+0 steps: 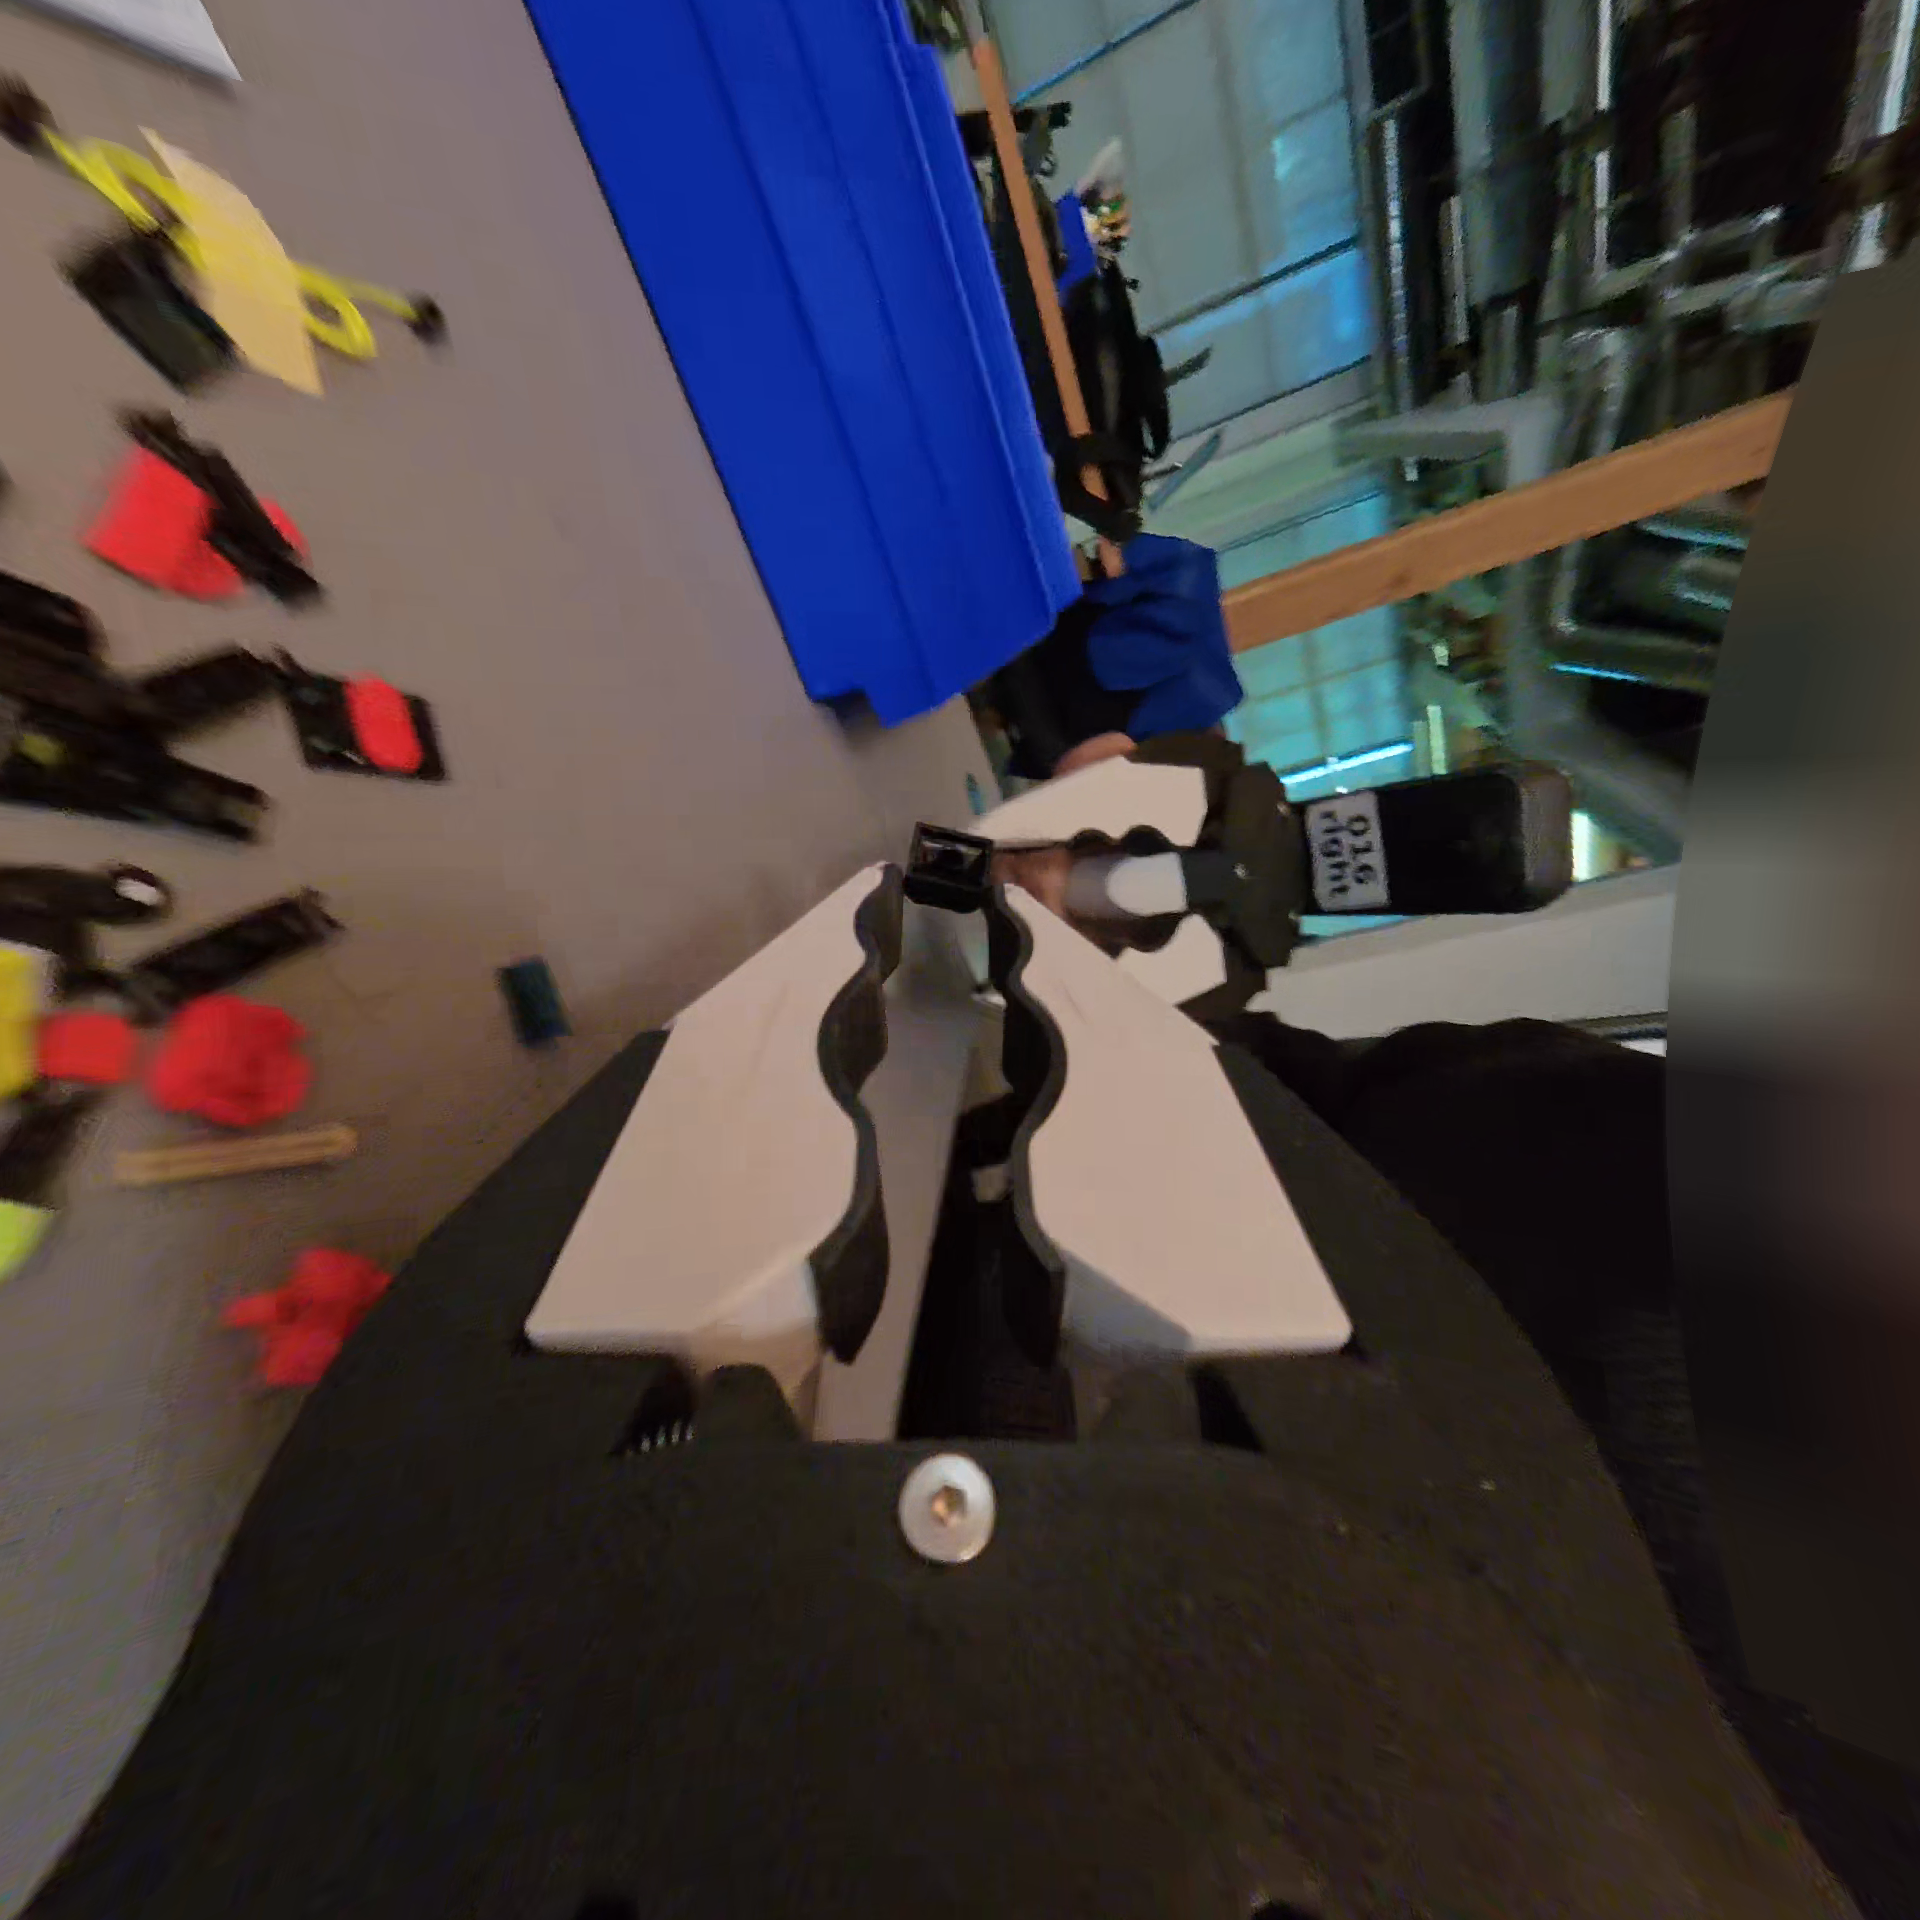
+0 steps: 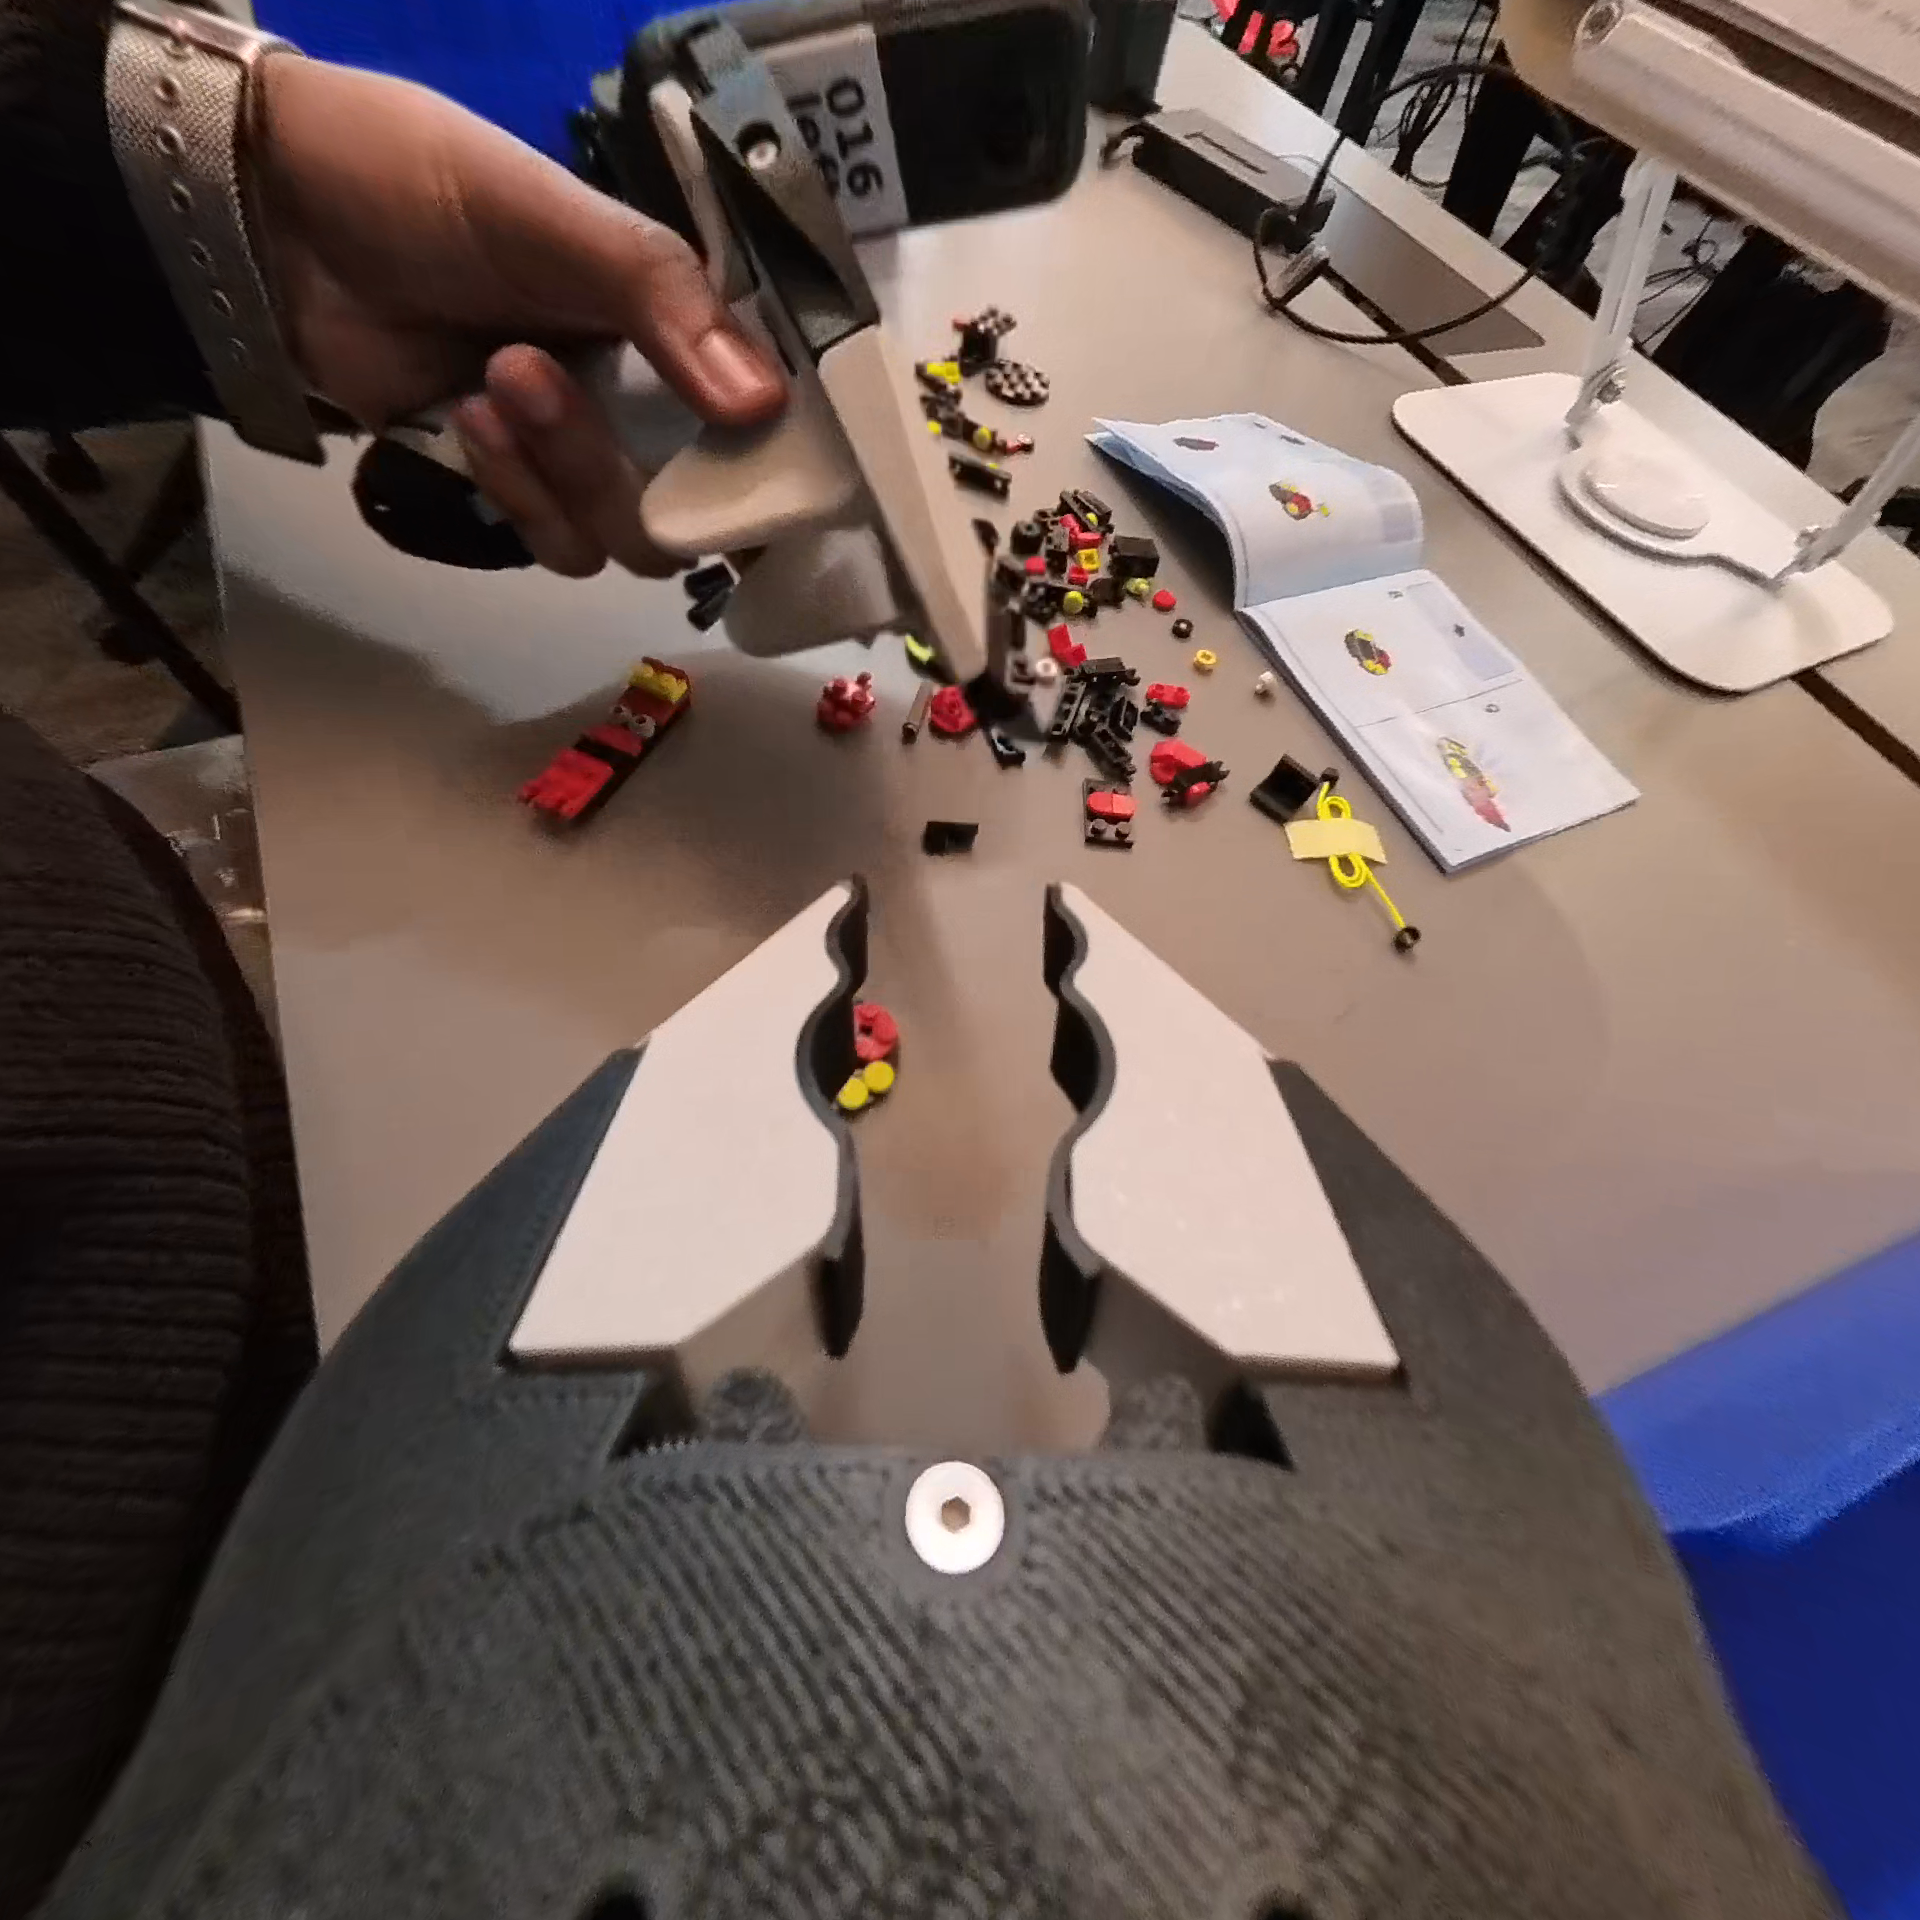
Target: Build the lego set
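My left gripper (image 1: 943, 883) is shut on a small black Lego piece (image 1: 943, 864) pinched at its fingertips. In the right wrist view, a hand holds that left gripper (image 2: 977, 681) pointing down into the pile of loose black, red and yellow Lego pieces (image 2: 1081, 623) on the grey table (image 2: 1455, 1039). My right gripper (image 2: 954, 904) is open and empty, hovering above the table short of the pile. A partly built red, black and yellow model (image 2: 613, 738) lies to the left of the pile. A small black piece (image 2: 949, 834) lies just beyond my right fingertips.
An open instruction booklet (image 2: 1382, 644) lies right of the pile, with a yellow cord and tape (image 2: 1340, 842) beside it. A white lamp base (image 2: 1662, 520) stands at the far right. A blue bin (image 1: 831, 343) sits at the table's edge. Small red and yellow round pieces (image 2: 871, 1049) lie below my right fingers. The grippers' ends are close to 5 cm from one another.
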Available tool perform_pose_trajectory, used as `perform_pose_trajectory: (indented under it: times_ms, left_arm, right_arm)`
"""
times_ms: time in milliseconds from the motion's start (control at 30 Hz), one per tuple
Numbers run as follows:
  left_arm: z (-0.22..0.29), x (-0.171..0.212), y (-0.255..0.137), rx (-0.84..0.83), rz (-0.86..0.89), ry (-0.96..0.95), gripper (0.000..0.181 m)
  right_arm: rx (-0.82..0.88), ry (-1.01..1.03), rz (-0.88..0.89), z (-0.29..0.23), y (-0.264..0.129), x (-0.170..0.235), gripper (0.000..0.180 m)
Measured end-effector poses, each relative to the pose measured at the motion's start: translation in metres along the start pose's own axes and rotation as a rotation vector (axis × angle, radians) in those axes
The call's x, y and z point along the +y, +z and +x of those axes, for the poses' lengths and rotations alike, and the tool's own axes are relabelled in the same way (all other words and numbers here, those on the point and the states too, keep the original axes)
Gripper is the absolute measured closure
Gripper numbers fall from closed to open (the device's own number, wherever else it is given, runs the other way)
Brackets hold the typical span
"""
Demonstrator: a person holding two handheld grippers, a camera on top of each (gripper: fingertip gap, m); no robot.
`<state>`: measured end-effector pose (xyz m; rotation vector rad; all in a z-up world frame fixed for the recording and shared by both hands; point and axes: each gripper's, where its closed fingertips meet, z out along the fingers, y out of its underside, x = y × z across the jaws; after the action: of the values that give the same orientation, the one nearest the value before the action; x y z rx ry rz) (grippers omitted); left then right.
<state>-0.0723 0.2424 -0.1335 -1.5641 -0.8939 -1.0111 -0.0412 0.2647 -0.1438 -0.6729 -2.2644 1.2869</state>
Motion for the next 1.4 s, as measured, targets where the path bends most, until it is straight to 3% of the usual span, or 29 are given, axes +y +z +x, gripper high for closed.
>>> perform_pose_trajectory:
  times_ms: [300,433,600,800,967,1167,1400]
  left_arm:
    - [0.008,0.043,0.012,0.042,-0.172,-0.053,0.168]
    - [0.011,0.047,0.011,0.057,-0.193,-0.006,0.168]
    - [0.012,0.049,0.011,0.043,-0.223,0.121,0.168]
    - [0.018,0.043,0.011,0.117,-0.202,0.125,0.166]
    - [0.018,0.025,0.005,0.134,-0.114,0.141,0.162]
    - [0.014,0.019,0.007,0.098,-0.077,0.245,0.161]
    - [0.015,0.033,0.012,0.056,-0.148,0.457,0.158]
  right_arm:
    - [-0.097,-0.181,0.001,-0.026,0.008,-0.005,0.161]
    - [-0.072,-0.264,-0.003,-0.030,0.009,-0.006,0.174]
    - [-0.033,-0.345,-0.019,-0.031,0.008,-0.005,0.175]
    - [0.066,-0.435,0.001,-0.022,0.001,-0.012,0.176]
    - [0.120,-0.274,0.013,0.003,-0.006,-0.010,0.176]
    - [0.016,-0.011,0.096,0.008,-0.010,-0.013,0.176]
    - [-0.069,-0.020,0.129,-0.009,-0.010,-0.019,0.176]
